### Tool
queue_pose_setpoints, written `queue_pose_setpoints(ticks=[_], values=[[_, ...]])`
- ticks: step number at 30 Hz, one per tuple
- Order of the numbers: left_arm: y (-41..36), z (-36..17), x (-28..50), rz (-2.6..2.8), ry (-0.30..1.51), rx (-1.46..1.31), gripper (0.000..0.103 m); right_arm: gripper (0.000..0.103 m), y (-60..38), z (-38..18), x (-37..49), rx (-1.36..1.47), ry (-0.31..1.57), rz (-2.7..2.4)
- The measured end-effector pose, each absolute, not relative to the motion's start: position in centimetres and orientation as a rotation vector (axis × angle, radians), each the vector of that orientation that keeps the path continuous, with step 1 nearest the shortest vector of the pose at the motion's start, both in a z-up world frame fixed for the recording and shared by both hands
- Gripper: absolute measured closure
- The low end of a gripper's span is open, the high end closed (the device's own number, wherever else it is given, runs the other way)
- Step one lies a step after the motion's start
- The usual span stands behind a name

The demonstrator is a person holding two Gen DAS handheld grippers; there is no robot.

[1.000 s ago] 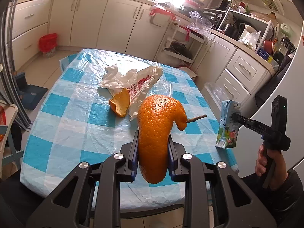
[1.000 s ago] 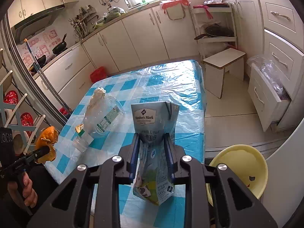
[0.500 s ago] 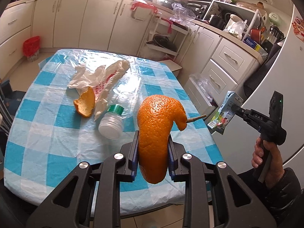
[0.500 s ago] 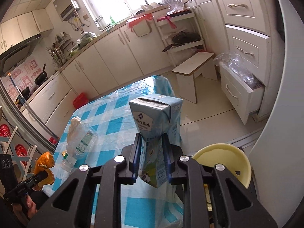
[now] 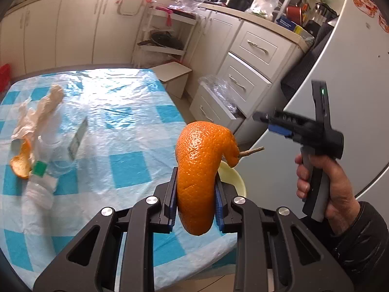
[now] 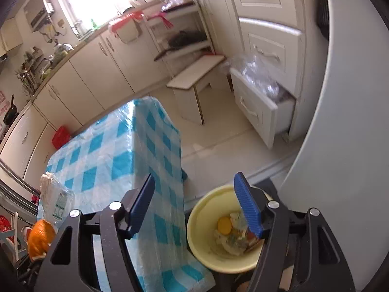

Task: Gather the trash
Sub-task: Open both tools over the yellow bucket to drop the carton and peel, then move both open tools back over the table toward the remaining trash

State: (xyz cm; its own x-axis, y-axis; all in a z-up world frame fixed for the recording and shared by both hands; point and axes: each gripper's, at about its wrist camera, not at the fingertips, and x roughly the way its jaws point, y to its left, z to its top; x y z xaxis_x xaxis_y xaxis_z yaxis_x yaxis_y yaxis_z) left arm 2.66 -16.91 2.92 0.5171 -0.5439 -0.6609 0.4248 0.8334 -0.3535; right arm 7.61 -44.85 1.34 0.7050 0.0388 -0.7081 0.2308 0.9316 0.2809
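Observation:
My left gripper [image 5: 194,200] is shut on a large orange peel [image 5: 200,170], held above the table's right edge; the peel also shows in the right wrist view [image 6: 39,237]. My right gripper [image 6: 201,204] is open and empty, above the yellow bin [image 6: 201,238] on the floor beside the table. The bin holds trash, with a blue-and-white piece among it. In the left wrist view the bin's rim [image 5: 233,180] shows behind the peel and the right gripper [image 5: 260,116] hovers above it. A second orange peel [image 5: 20,160], a clear plastic bottle [image 5: 46,165] and a plastic bag [image 5: 36,112] lie on the table.
The table has a blue-and-white checked cloth [image 5: 126,121]. A small white stool [image 6: 197,73] stands on the floor beyond it. A low drawer [image 6: 262,102] stands pulled open with plastic on it. A white fridge [image 6: 352,121] is at the right. A red bin [image 6: 60,138] stands by the cabinets.
My right gripper has opened over the yellow bin; the milk carton it held is gone from it. My left gripper has carried the peel to the right, toward the bin.

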Motion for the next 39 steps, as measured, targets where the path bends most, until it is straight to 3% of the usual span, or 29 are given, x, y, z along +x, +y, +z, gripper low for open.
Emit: queue_pose_setpoints(ticks=[4, 12, 16, 18, 28, 39], values=[[-22.6, 2.2, 4.0, -0.651, 0.874, -0.104, 0.080, 0.026, -45.6, 4.7, 7.5, 0.330, 0.606, -0.113], [-33.0, -1.9, 7.7, -0.738, 0.996, -0.142, 0.078, 0.021, -48.4, 7.9, 5.2, 0.409, 0.412, -0.169], [-35.7, -4.6, 9.1, -0.706, 1.076, -0.135, 0.069, 0.021, -49.7, 7.6, 5.8, 0.495, 0.432, -0.171], [-35.7, -4.8, 9.2, -0.690, 1.083, -0.143, 0.056, 0.021, -49.7, 7.6, 5.9, 0.510, 0.442, -0.162], [-28.4, -1.0, 6.2, -0.597, 0.969, -0.169, 0.033, 0.020, -46.4, 7.7, 7.7, 0.486, 0.493, -0.094], [-14.8, 1.1, 3.1, -0.389, 0.898, -0.261, 0.032, 0.016, -39.5, 6.5, 10.5, 0.347, 0.596, 0.008]])
